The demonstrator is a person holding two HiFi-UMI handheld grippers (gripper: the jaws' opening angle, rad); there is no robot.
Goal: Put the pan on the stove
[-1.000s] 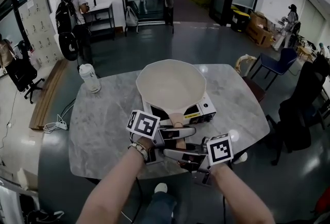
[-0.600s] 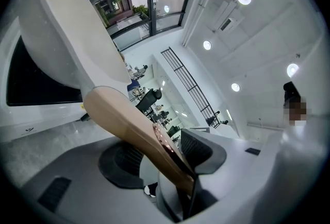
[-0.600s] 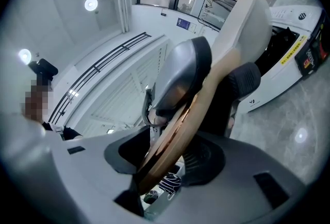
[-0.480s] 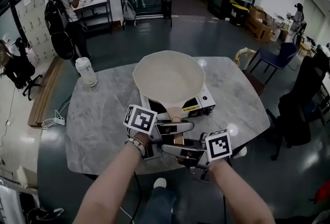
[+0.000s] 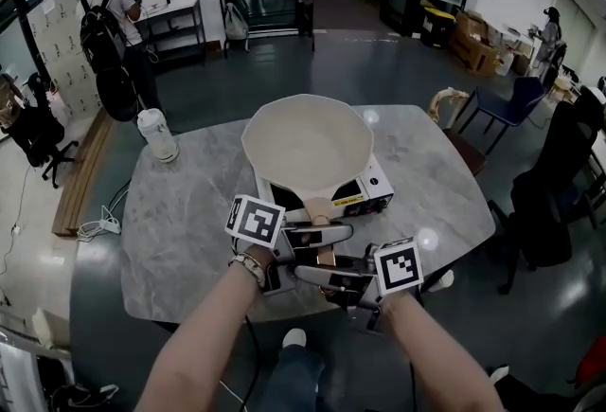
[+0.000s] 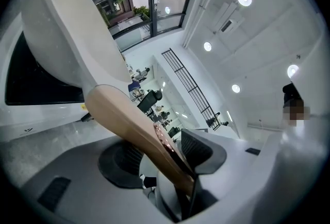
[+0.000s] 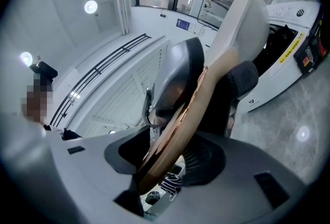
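Observation:
A cream pan [image 5: 308,147] sits on the white induction stove [image 5: 371,191] in the middle of the marble table [image 5: 180,221]. Its wooden handle [image 5: 322,214] points toward me. My left gripper [image 5: 324,236] comes in from the left and is shut on that handle [image 6: 129,120], with the pan bowl [image 6: 72,32] and the stove [image 6: 36,99] beyond it. My right gripper [image 5: 320,275] comes in from the right, nearer the handle's end [image 7: 188,115], and is shut on it too. The left gripper's jaw shows behind the handle in the right gripper view, with the pan [image 7: 242,22] and the stove [image 7: 289,48] further off.
A lidded cup [image 5: 156,134] stands at the table's far left corner. The table's near edge runs just under my hands. A person with a backpack [image 5: 106,22] stands by shelves at the back left. A dark chair [image 5: 544,202] stands right of the table and a blue chair [image 5: 507,112] at the back right.
Pan and both grippers keep their place on the handle. The view has shifted slightly, and the person with the backpack has stepped a little to the left.

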